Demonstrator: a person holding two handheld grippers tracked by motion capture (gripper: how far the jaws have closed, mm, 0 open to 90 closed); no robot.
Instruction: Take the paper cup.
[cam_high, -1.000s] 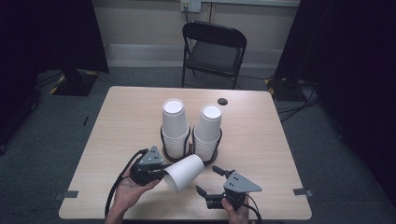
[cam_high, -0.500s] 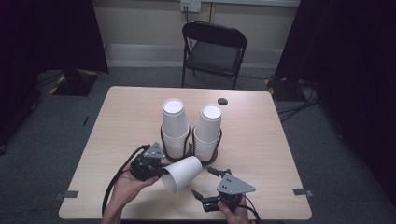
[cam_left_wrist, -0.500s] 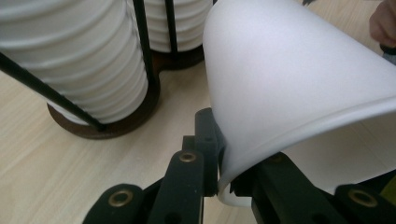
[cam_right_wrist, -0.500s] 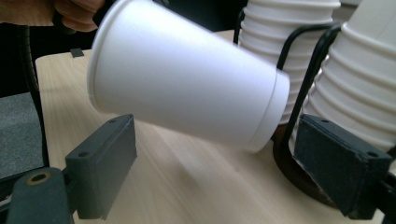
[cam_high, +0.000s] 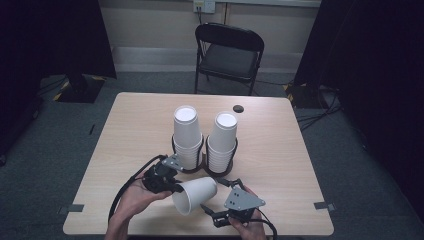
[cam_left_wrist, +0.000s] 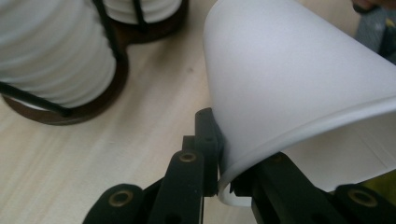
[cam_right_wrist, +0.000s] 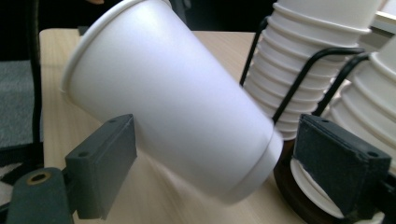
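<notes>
We hold one cup (cam_high: 196, 194) by its rim in the left gripper (cam_left_wrist: 219, 184), tilted above the table (cam_high: 130, 130) before the stacks (cam_high: 187, 135); right gripper (cam_right_wrist: 215, 168) gapes around it, untouching; placing remains.

The left gripper (cam_high: 172, 186) is clamped tight, lying level in the left hand (cam_high: 134, 196). The right gripper (cam_high: 212, 202) stands spread, angled leftward.
</notes>
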